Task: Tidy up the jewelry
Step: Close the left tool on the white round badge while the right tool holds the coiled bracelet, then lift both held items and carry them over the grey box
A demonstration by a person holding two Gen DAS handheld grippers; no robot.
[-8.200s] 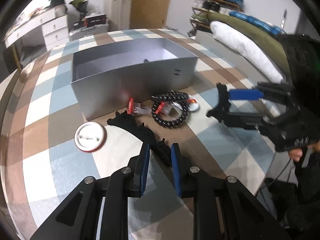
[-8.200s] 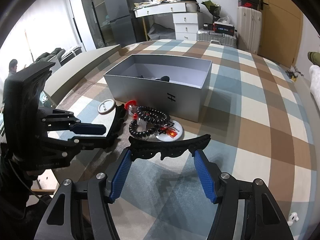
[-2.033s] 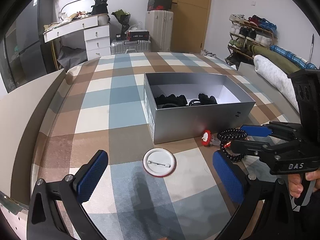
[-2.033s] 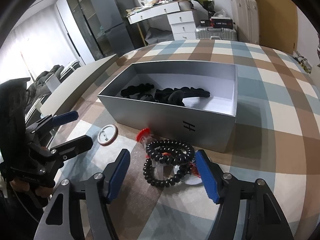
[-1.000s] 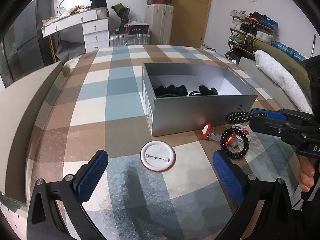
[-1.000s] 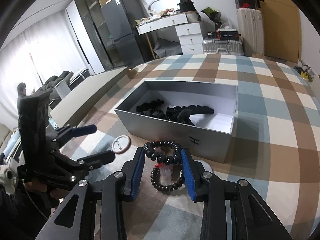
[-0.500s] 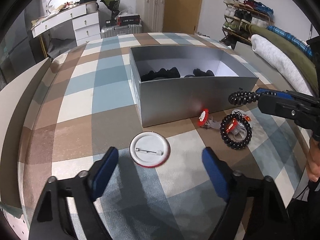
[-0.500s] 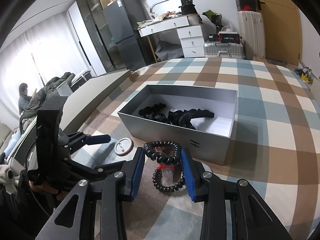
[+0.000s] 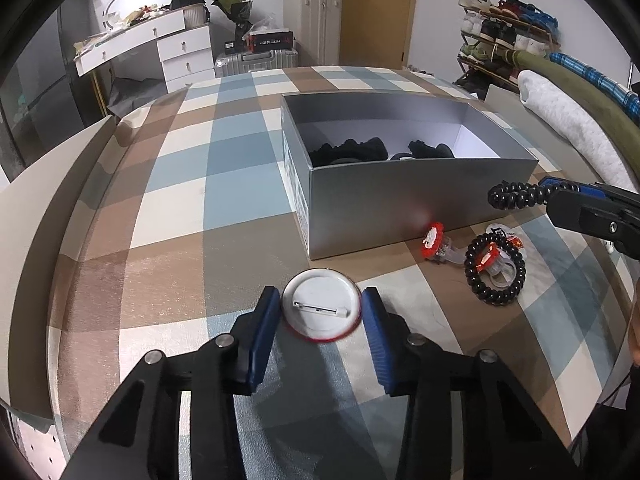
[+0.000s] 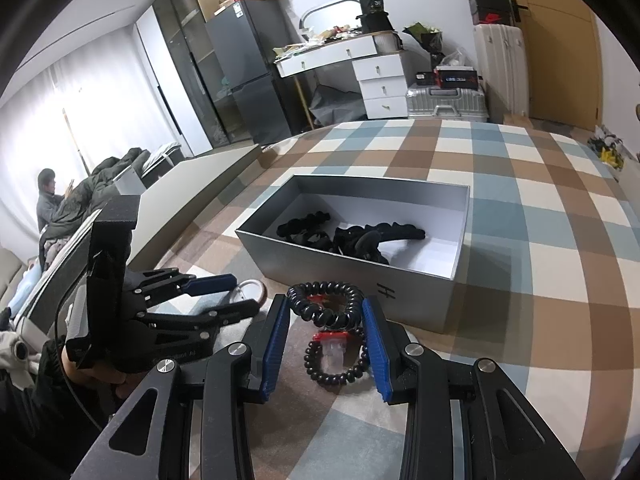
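Note:
A grey open box [image 9: 420, 196] [image 10: 352, 264] on the plaid table holds black hair pieces [image 9: 352, 148] [image 10: 352, 236]. My left gripper [image 9: 322, 312] has its pads against both sides of a white round pin badge [image 9: 322, 310] lying on the table. My right gripper [image 10: 326, 320] is shut on a black coiled hair tie [image 10: 324, 304] [image 9: 514, 196] and holds it above the table near the box's front wall. A black bead bracelet [image 9: 494, 268] [image 10: 334, 360] and a red-capped clear item [image 9: 436, 242] lie in front of the box.
The plaid cloth [image 9: 224, 152] covers a round table whose edge curves along the left and front. A small badge [image 9: 510, 236] lies by the bracelet. A desk, suitcases and a shoe rack stand beyond the table. A person sits far left in the right wrist view [image 10: 52, 200].
My left gripper has moved forward and closed onto the white pin badge. My right gripper has lifted the coiled hair tie higher, toward the box.

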